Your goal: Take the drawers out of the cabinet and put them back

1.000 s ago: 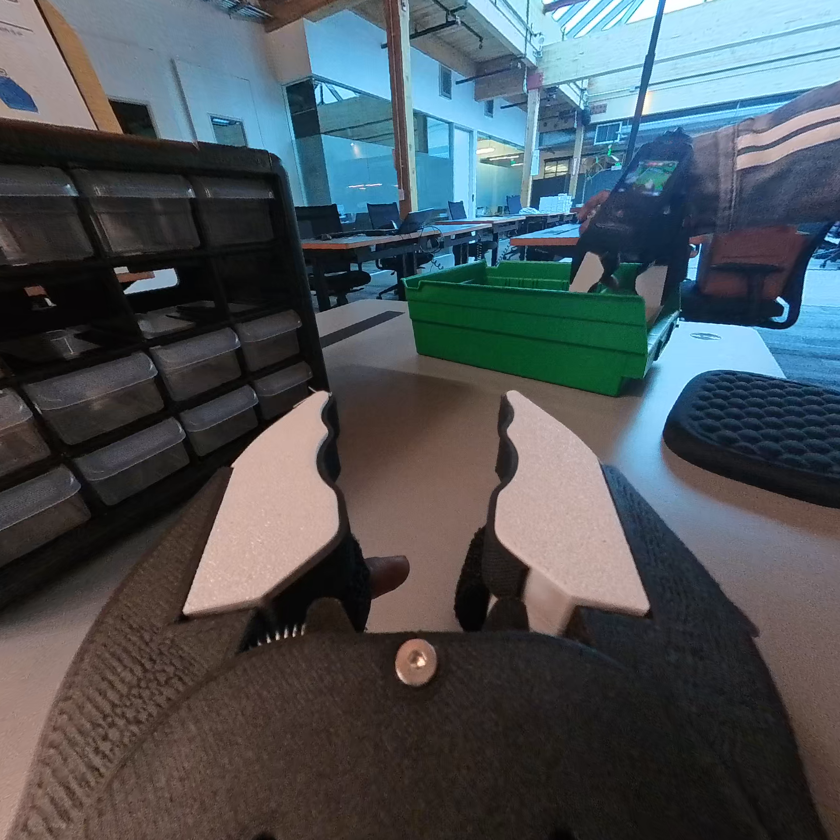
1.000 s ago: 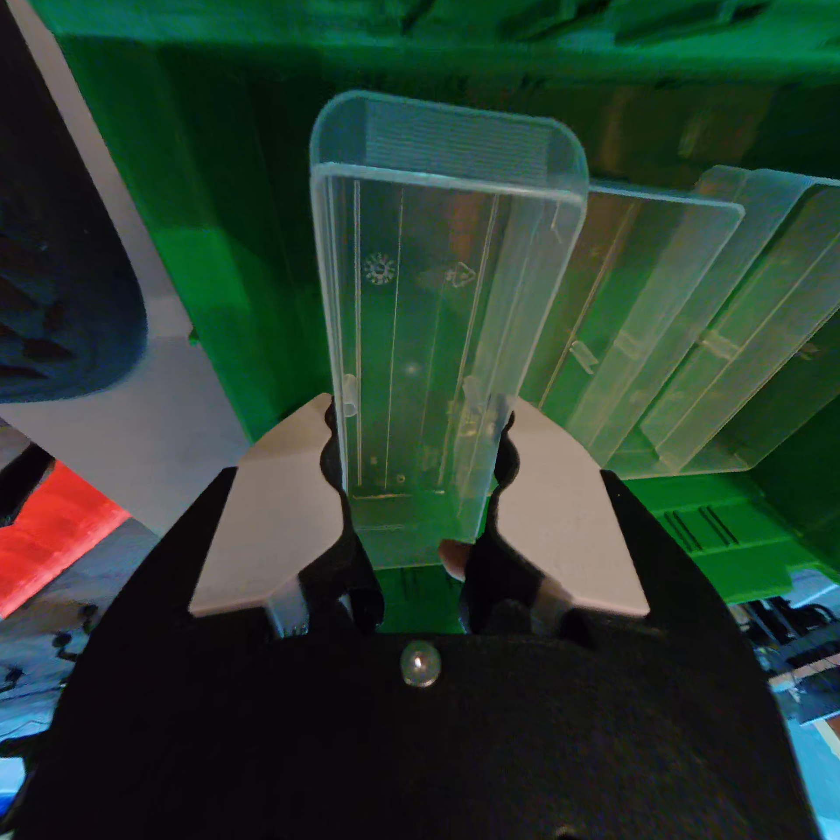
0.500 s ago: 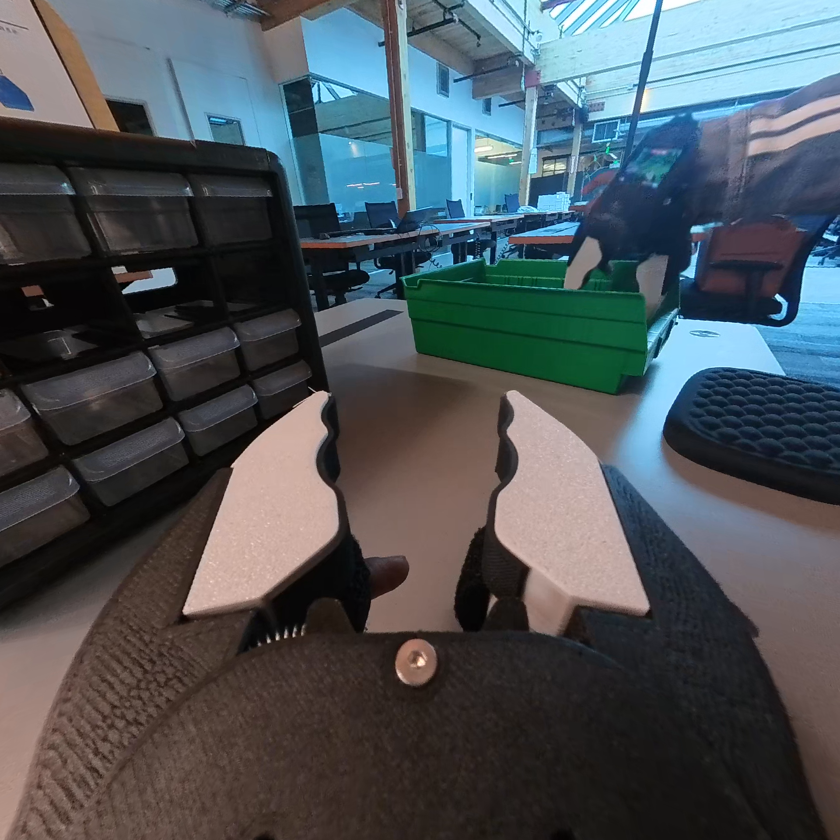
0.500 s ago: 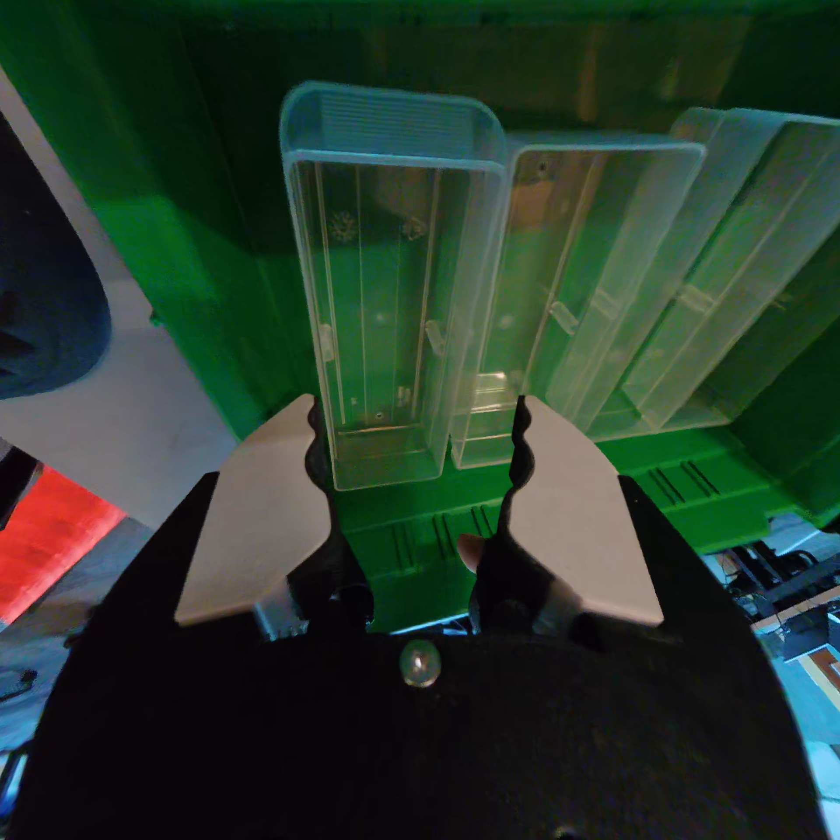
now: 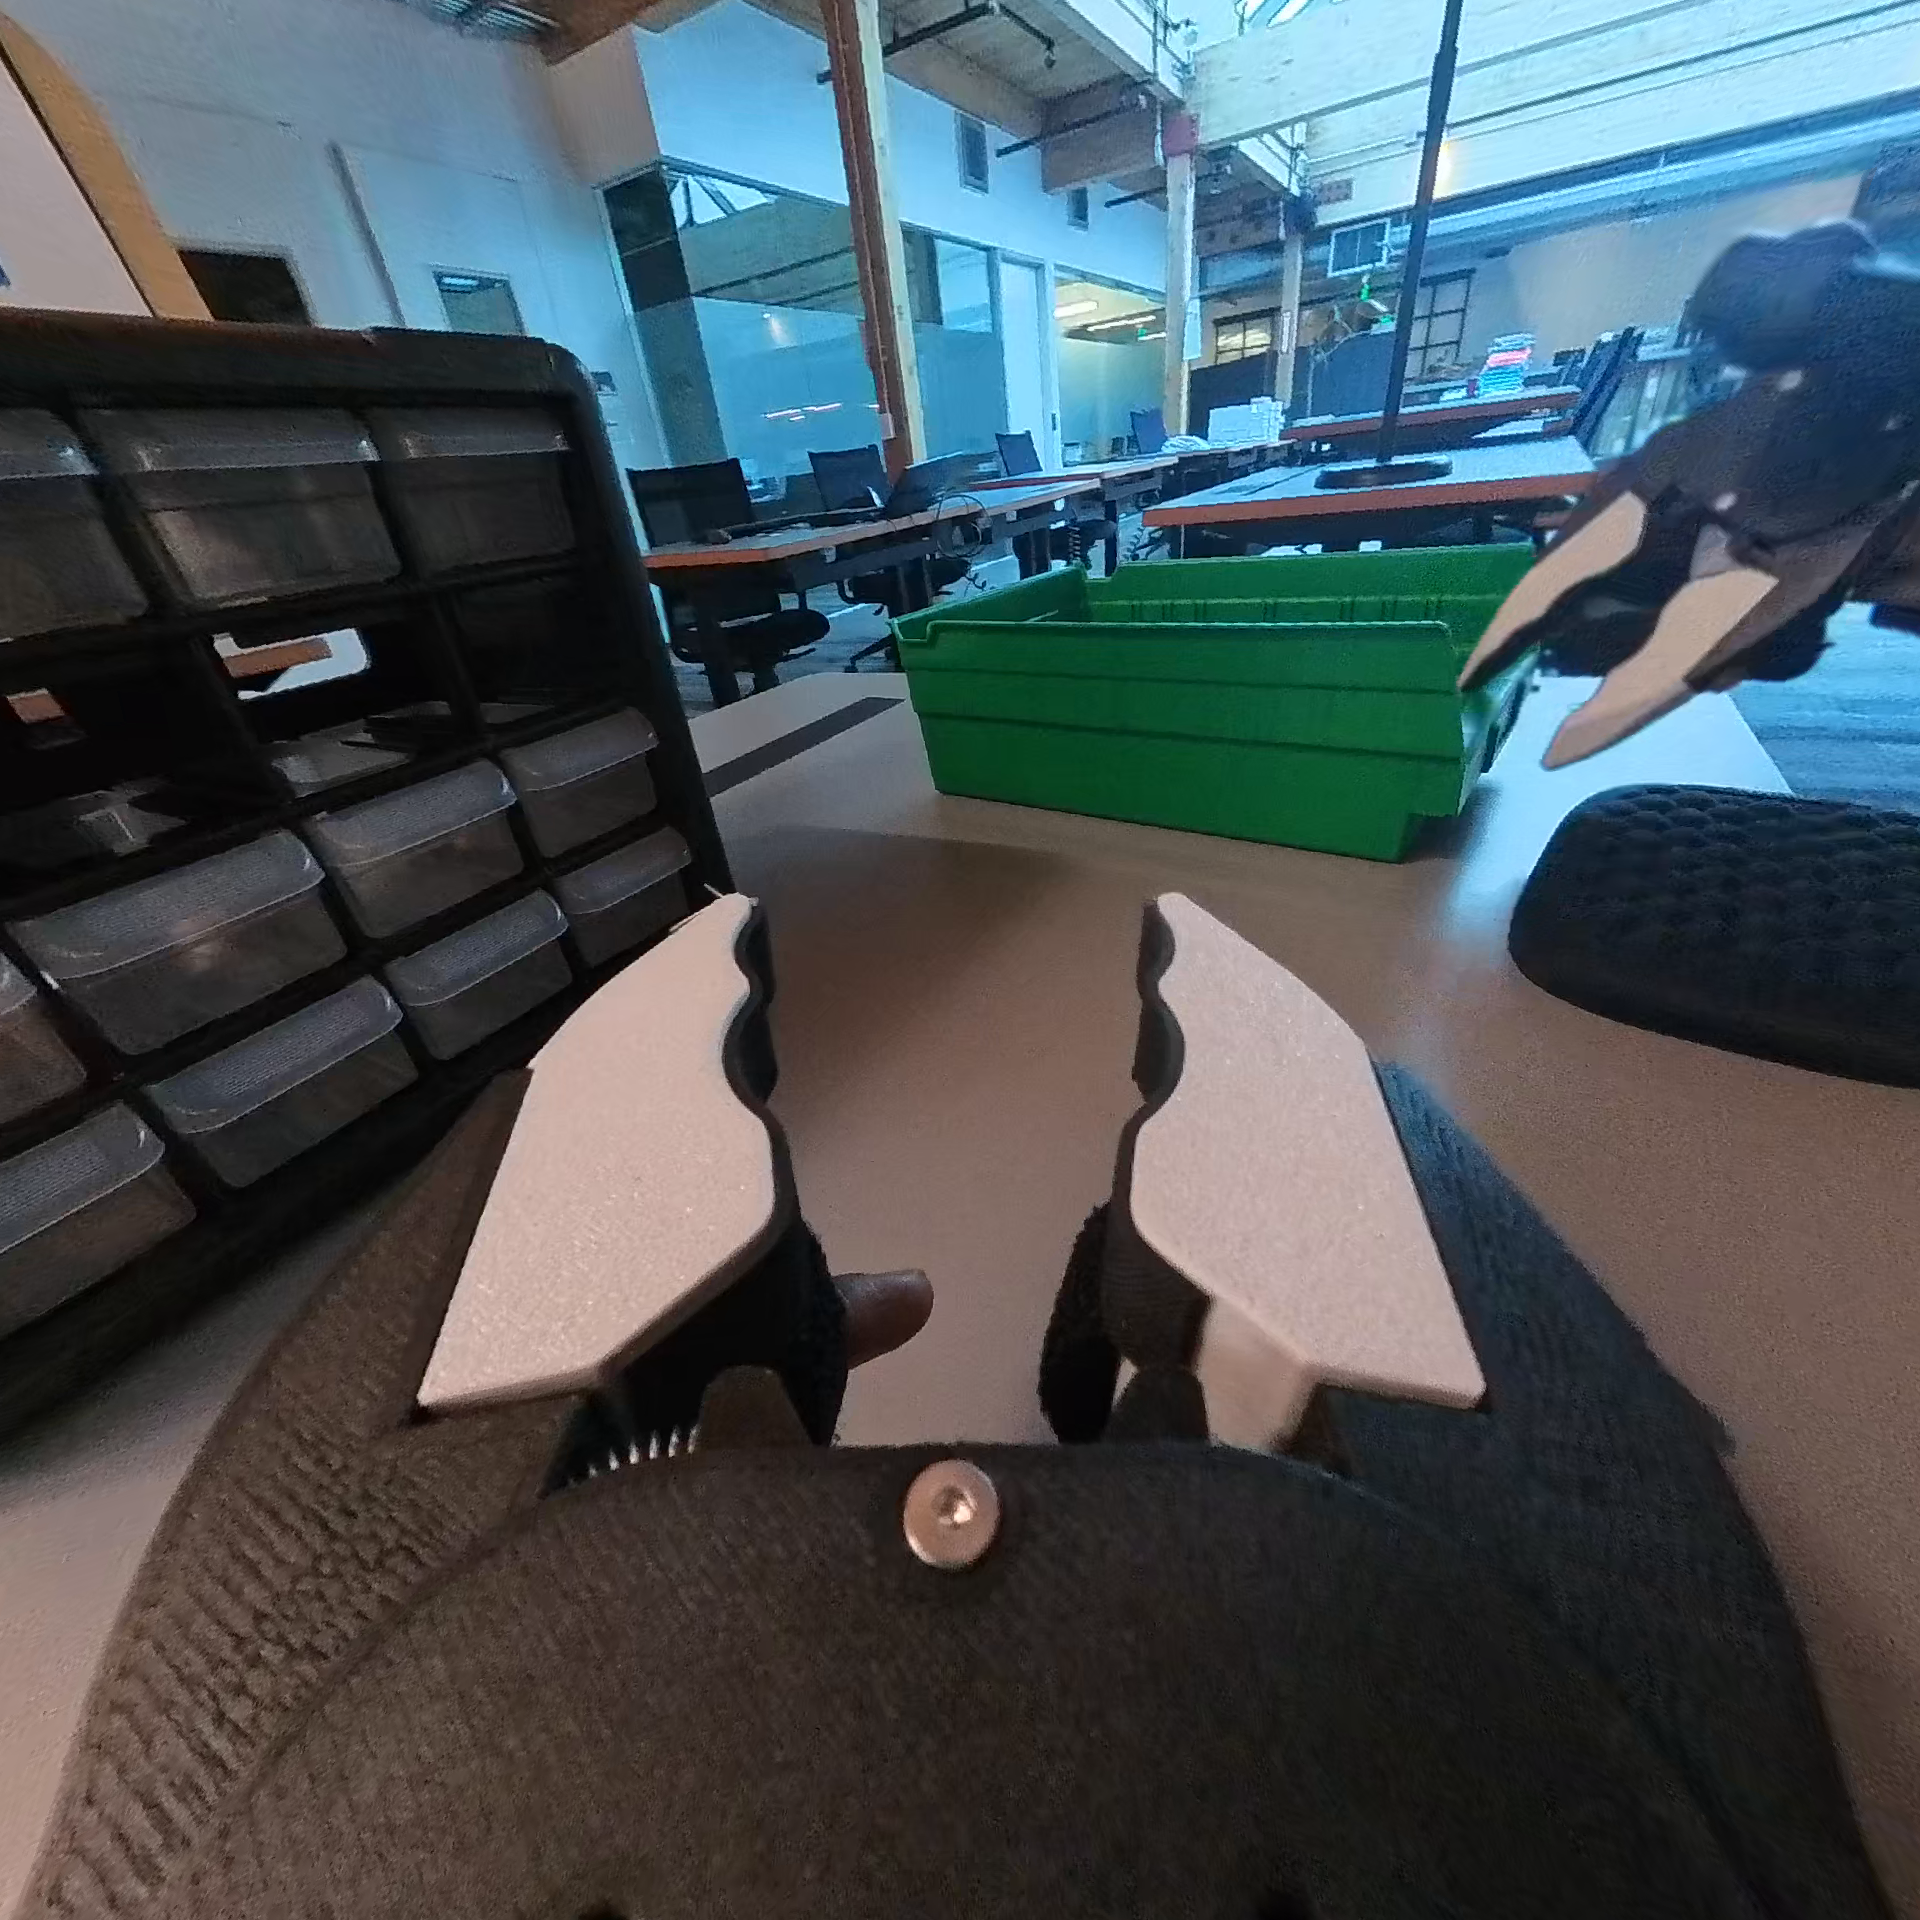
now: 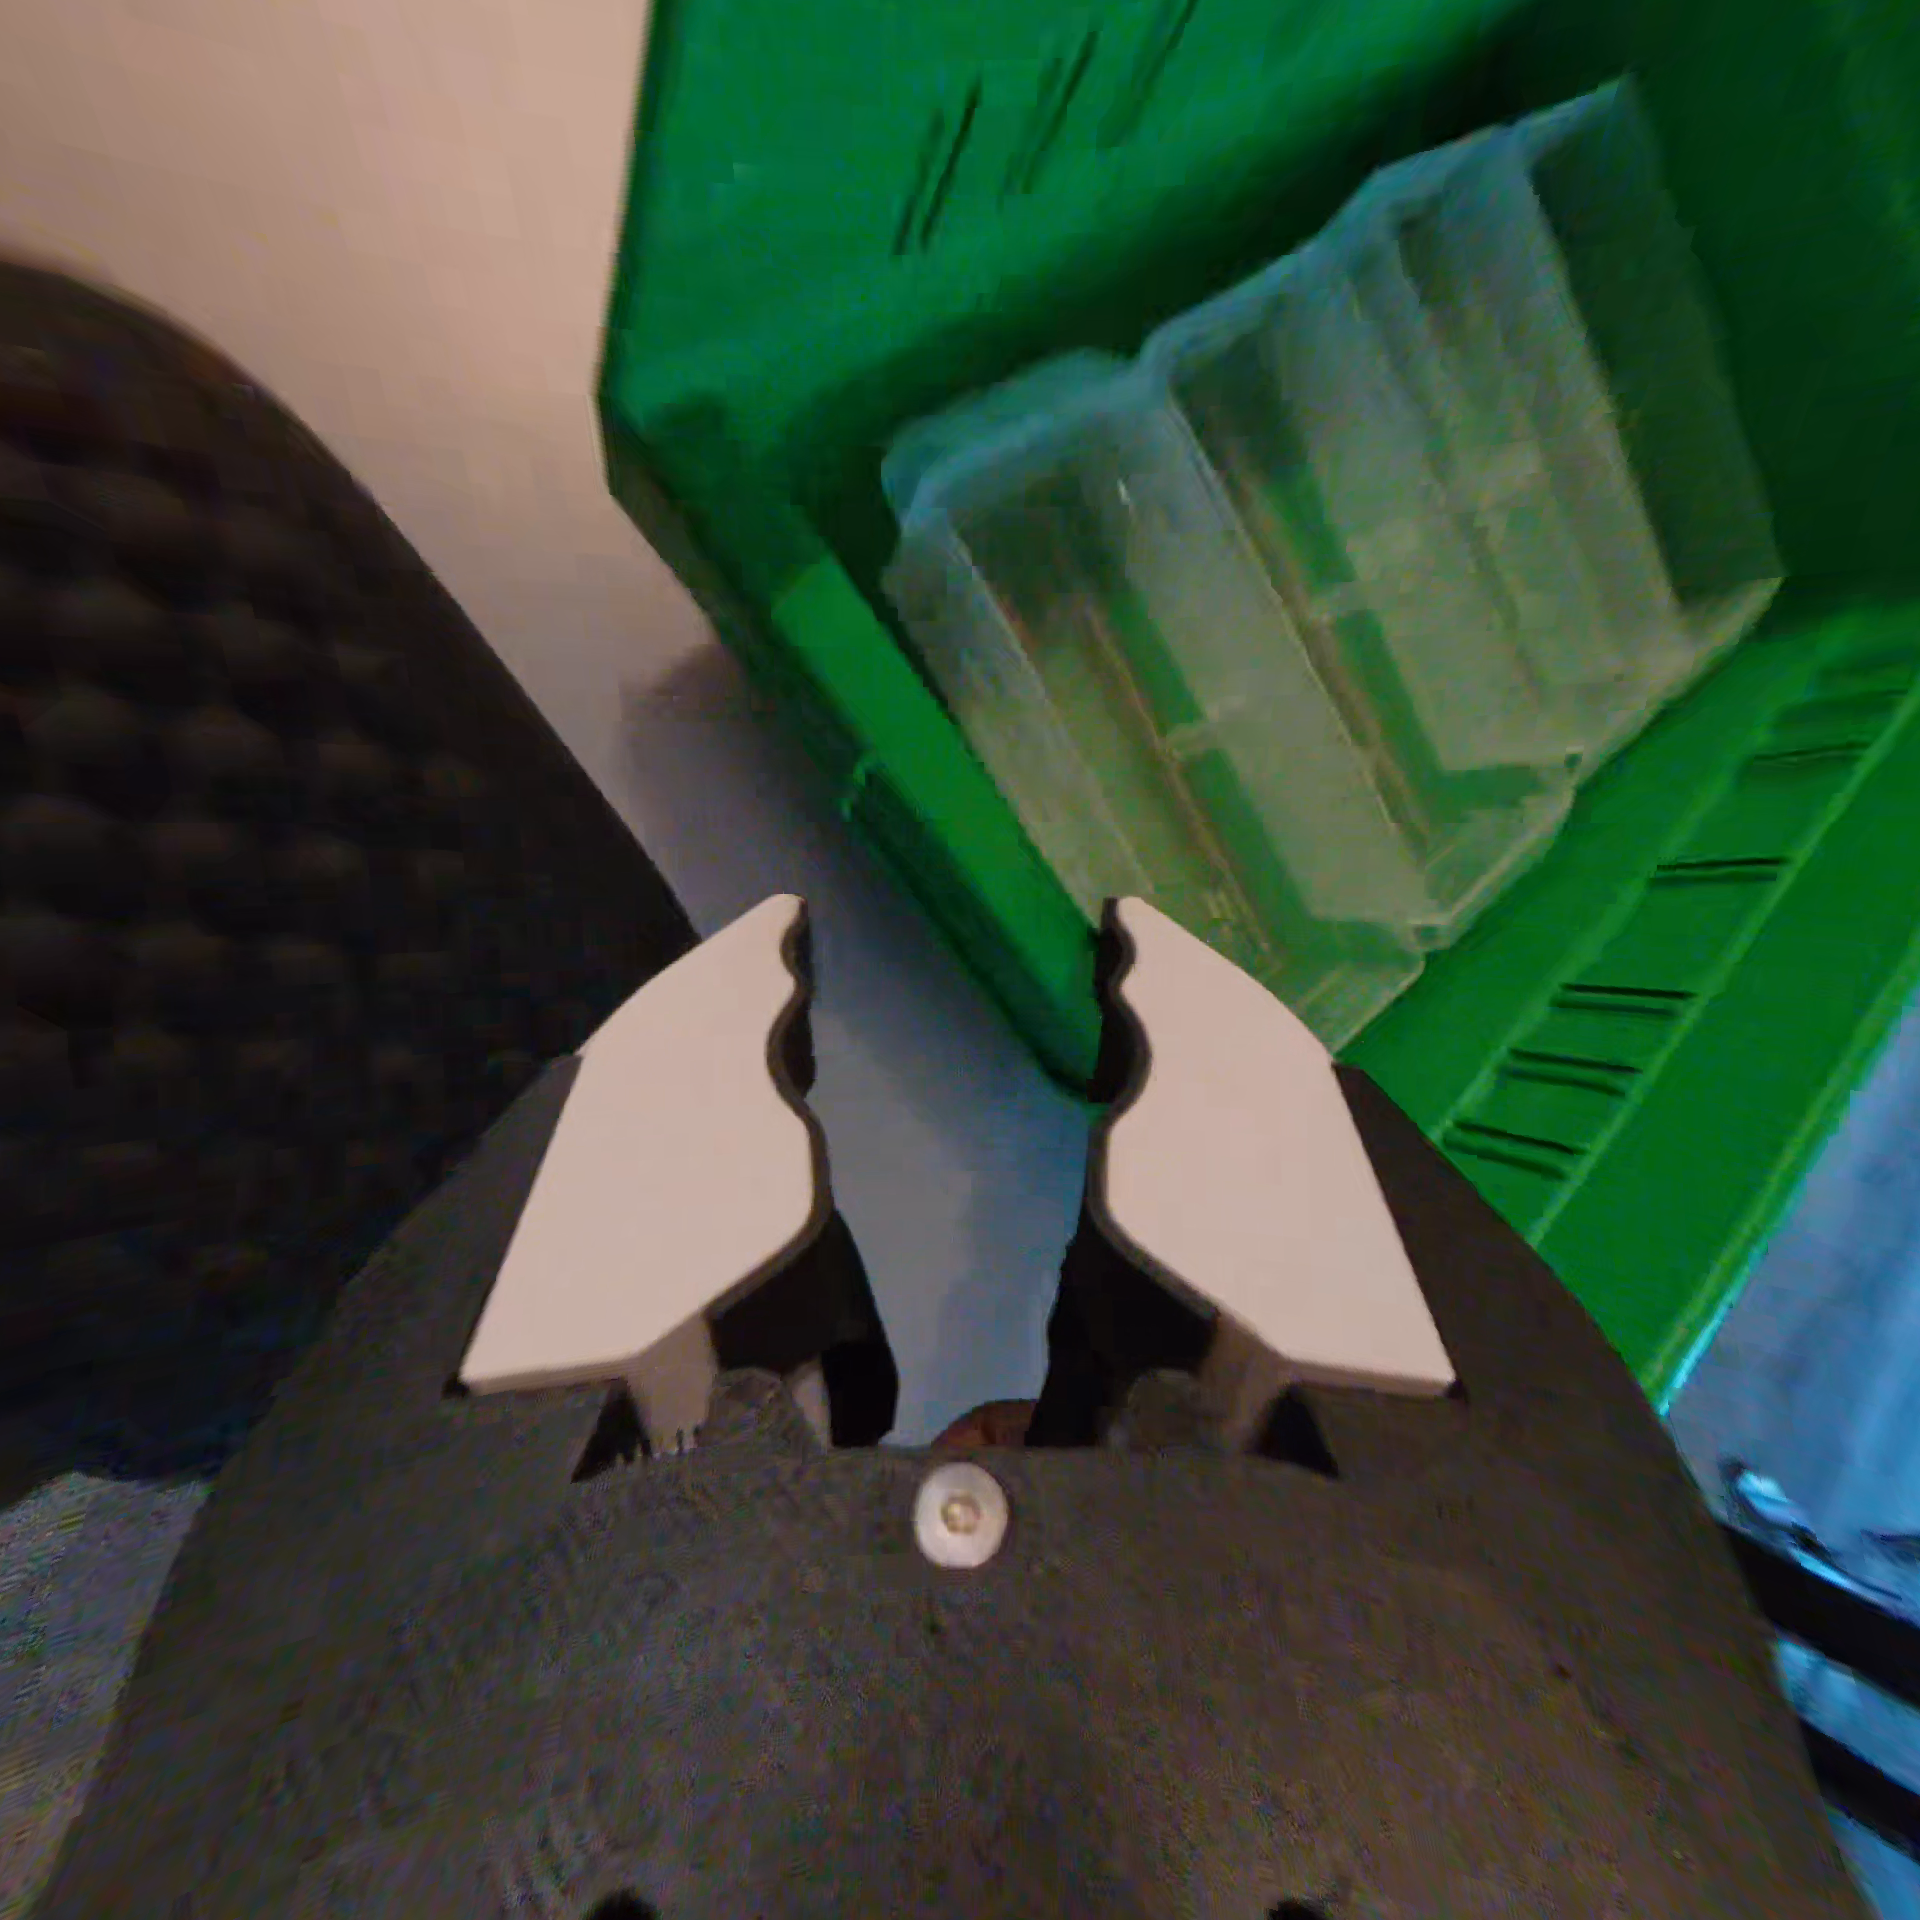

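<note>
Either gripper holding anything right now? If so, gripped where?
Nothing held. Left gripper is open over the table; right gripper is open and empty, with the clear drawers lying in the green bin.

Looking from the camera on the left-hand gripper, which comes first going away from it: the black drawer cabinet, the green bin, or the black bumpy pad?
From the left gripper, in the left wrist view:
1. Black drawer cabinet, just beside its left finger.
2. Black bumpy pad, ahead on the right.
3. Green bin, farther back, past the middle of the table, near the right gripper.
</note>
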`<state>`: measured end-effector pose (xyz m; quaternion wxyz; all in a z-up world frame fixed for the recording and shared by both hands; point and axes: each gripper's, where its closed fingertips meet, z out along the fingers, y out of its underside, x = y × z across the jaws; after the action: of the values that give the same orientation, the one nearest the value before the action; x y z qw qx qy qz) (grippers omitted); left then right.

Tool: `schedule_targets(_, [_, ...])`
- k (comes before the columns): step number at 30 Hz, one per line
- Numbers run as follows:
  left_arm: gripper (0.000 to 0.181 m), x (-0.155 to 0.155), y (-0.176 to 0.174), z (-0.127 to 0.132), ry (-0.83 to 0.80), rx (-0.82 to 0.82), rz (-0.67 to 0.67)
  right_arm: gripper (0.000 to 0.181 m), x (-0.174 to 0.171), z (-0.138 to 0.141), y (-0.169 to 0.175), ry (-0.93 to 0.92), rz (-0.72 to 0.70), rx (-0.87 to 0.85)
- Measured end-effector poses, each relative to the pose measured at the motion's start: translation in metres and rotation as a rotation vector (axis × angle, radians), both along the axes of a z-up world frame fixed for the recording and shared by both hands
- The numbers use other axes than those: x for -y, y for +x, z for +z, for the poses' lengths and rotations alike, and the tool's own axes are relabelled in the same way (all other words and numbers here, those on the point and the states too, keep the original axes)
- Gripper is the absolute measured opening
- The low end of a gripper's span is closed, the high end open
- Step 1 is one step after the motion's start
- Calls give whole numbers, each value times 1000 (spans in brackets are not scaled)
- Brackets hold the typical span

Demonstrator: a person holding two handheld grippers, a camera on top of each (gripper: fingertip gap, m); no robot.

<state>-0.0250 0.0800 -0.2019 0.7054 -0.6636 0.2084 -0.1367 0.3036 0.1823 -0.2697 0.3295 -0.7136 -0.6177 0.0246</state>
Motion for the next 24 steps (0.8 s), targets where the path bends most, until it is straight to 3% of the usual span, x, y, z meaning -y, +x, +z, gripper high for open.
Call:
schedule_targets(1, [68,0,1,0,0,-4,-2,59,-4,-4,3,50,8,23])
schedule_targets(7, [68,0,2,-1,6,-27,-8,39,-23,-18,1,240,125,259])
schedule_targets(12, [68,9,6,12,23,-95,-19,33,-17,-16,-48,442,283,160])
schedule_targets(18, [68,60,18,53,39,-253,-74,32,-9,-17,-79,379,274,110])
schedule_targets(21, [68,86,3,68,80,-371,15,31,-7,-18,-84,364,245,125])
schedule_targets(24, [68,107,-16,75,105,-359,116,31,-3,-18,-94,353,213,138])
